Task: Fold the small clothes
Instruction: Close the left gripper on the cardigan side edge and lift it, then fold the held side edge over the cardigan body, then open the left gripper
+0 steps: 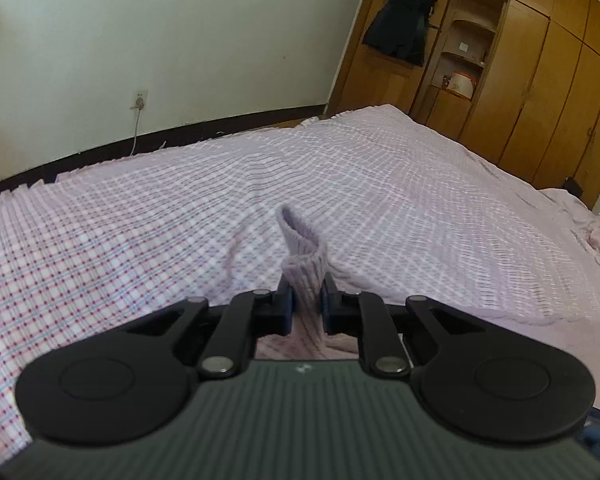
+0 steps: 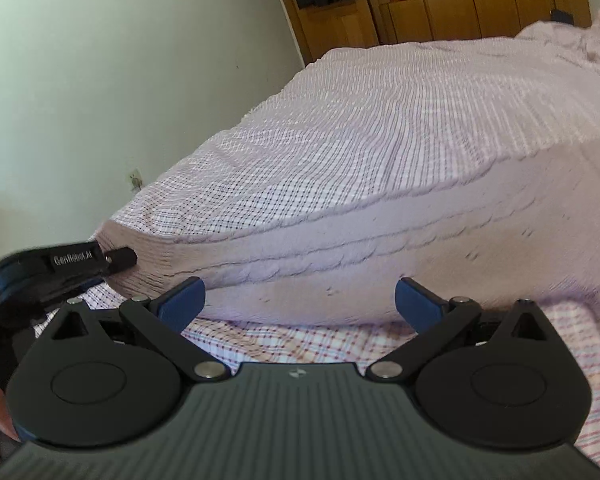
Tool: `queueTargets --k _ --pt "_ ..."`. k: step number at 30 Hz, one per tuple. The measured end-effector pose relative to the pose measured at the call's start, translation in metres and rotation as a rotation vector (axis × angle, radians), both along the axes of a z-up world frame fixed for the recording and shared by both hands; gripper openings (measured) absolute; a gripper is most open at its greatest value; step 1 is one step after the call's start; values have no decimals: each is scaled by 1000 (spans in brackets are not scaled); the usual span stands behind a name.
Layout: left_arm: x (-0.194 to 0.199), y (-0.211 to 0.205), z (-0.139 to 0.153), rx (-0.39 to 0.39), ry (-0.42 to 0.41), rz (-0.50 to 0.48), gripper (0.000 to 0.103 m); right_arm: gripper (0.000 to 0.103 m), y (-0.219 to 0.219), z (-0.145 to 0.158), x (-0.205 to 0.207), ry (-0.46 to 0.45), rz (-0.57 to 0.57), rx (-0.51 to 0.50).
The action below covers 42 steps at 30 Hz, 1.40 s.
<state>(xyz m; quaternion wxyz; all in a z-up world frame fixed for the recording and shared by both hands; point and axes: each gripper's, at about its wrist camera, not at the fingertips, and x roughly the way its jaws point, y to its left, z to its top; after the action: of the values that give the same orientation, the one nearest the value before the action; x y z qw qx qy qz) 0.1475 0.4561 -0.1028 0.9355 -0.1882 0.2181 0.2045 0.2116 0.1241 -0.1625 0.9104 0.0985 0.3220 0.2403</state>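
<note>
A pale lilac knitted garment (image 2: 360, 248) with cable ribs lies spread on the checked bedsheet (image 2: 300, 340). My left gripper (image 1: 306, 294) is shut on a ribbed edge of the garment (image 1: 302, 264), which sticks up between its fingers. That left gripper also shows at the left of the right wrist view (image 2: 116, 258), clamped on the garment's left end. My right gripper (image 2: 300, 300) is open, its blue pads (image 2: 184, 300) just short of the garment's near edge, touching nothing.
The bed (image 1: 180, 220) fills both views, with a rumpled pink cover (image 1: 592, 224) at the far right. A white wall with a socket (image 1: 140, 100) is at the left. Wooden wardrobes (image 1: 540, 80) with a hanging dark jacket (image 1: 404, 24) stand behind.
</note>
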Motion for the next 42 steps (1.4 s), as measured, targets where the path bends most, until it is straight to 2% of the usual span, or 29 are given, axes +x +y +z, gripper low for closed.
queueTargets --k 8,16,21,26,37,42 --pt "19 -35 28 41 -1 -45 15 103 -29 27 6 -3 34 6" --pt "33 -75 51 66 -4 -88 15 103 -68 51 10 -4 2 54" --pt "39 -97 59 103 1 -117 15 103 -92 56 11 49 -11 111" --pt "42 -109 64 94 -15 -136 15 103 -109 61 12 45 -20 98" --pt "50 -162 82 136 -22 -202 15 103 -166 70 7 44 -77 118" --pt "59 -192 87 165 -25 -250 15 103 -209 74 5 49 -148 229"
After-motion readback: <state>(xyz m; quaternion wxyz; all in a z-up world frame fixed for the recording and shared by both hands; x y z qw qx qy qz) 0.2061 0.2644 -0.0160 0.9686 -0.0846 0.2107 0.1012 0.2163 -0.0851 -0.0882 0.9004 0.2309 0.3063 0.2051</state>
